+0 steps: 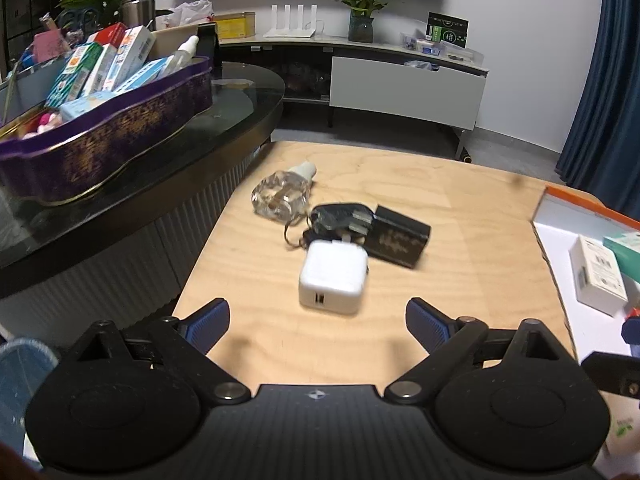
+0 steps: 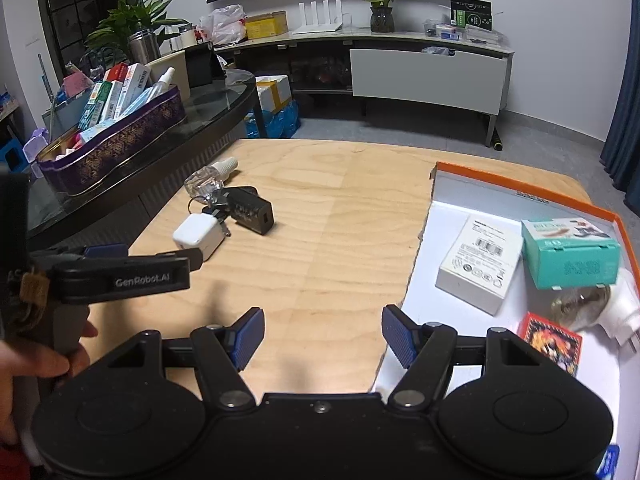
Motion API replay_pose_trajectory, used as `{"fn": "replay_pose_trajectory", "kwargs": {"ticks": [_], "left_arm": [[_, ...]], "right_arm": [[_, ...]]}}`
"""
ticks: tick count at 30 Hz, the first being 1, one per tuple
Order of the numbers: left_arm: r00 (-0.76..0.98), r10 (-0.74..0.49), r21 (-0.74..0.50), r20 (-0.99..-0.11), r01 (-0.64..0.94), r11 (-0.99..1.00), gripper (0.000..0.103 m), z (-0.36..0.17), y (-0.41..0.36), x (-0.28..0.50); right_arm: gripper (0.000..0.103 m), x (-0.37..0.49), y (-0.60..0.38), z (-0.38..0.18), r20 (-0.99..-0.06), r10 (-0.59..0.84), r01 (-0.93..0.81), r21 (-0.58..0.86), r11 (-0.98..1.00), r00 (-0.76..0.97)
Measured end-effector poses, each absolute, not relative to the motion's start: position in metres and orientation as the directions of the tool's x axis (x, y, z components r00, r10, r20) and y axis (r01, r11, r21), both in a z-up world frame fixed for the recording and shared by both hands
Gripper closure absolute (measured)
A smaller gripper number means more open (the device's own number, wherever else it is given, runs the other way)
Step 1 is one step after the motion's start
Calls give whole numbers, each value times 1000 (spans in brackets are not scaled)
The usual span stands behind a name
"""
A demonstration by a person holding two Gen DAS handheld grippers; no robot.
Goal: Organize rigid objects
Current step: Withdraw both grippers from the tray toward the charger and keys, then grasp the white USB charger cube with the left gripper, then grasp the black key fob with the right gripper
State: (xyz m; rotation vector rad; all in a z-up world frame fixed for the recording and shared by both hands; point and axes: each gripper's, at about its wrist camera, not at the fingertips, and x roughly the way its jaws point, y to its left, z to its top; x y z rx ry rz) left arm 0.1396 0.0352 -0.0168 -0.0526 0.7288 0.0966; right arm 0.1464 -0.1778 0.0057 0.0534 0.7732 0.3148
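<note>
Partway through, by the look of it. Orange-rimmed box (image 2: 532,196) on right side of wooden table (image 2: 340,216), already holding 4 or 5 things: white carton (image 2: 478,264), teal carton (image 2: 570,254) tilted against far wall, small red printed box (image 2: 550,344), glass bottle (image 2: 580,304) lying under teal carton, white piece beside it, not identifiable.

Still loose on left side of table, clustered and touching: white charger (image 1: 332,278) nearest, black charger (image 1: 400,242) just behind, dark plug or key bunch (image 1: 336,216) with a ring, clear glass bottle (image 1: 282,196) on its side farthest back. Roughly 4 items left to move.

Left gripper (image 1: 318,320) spread wide, empty, hovering low just short of white charger, lined up on it. Right gripper (image 2: 323,338) also spread, empty, over near left edge of box.

Likely next: close on white charger, carry across to box. Risk: prongs tangled with neighbours, dragging them along.
</note>
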Motion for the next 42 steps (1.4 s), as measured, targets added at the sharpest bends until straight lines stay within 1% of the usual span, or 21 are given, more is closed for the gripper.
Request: {"fn": "replay_pose_trajectory", "kwargs": {"ticks": [9,12,13,14,15,16,18,21,26,31,34,35,36,37,38,39,40,41,42], "left_arm": [[734,68,11,-676,-82,997,4,-37,39,182],[744,79,23,-663,-85,996,12,-42,39,184],[753,77,23,-654,-82,996,20,-42,39,183],[759,71,20,-648,-77,997,31,-40,39,182],[762,62,13,-645,-70,997,40,-38,39,180],[763,47,5,-644,-57,998,60,-36,38,178],[750,31,-10,-661,-50,999,61,-32,39,173],[733,-2,-80,-680,-71,994,61,-28,44,163],[728,-7,-142,-686,-124,982,61,-21,50,135],[739,37,-93,-673,-134,987,61,-25,47,127],[742,32,-111,-670,-143,983,61,-26,51,130],[742,31,-118,-670,-147,982,61,-27,52,131],[745,33,-118,-667,-148,982,61,-27,52,131],[746,36,-115,-665,-149,982,61,-27,52,131],[747,38,-112,-664,-149,982,61,-27,51,132],[748,41,-108,-662,-149,983,61,-28,50,131],[749,45,-102,-661,-149,983,61,-28,49,131],[749,49,-98,-661,-151,984,61,-28,48,131],[750,47,-100,-660,-150,984,61,-28,47,131]], "right_arm": [[24,173,-175,0,-680,319,-279,174,945,660],[24,181,-175,-1,-680,321,-284,171,944,659],[24,185,-175,-1,-682,326,-290,171,942,655],[24,188,-174,-2,-684,329,-297,169,940,651],[24,192,-172,-2,-685,331,-304,165,938,649],[24,195,-170,-2,-685,336,-314,162,935,646],[24,203,-166,-1,-680,363,-350,165,922,637],[24,217,-154,1,-673,421,-422,174,890,609],[24,244,-122,1,-663,499,-573,127,810,558],[24,276,-91,-5,-677,501,-624,78,777,539],[24,289,-74,-12,-696,499,-657,51,752,517],[26,293,-70,-16,-705,492,-663,40,747,511],[31,295,-66,-20,-713,480,-665,27,746,510],[34,298,-62,-24,-722,474,-668,23,744,504],[49,299,-60,-27,-728,470,-667,24,745,498],[56,298,-61,-30,-723,482,-668,38,743,496],[59,297,-63,-30,-715,496,-668,56,742,492],[75,294,-64,-30,-712,501,-663,66,745,492],[76,290,-66,-29,-710,495,-655,62,753,501]]}}
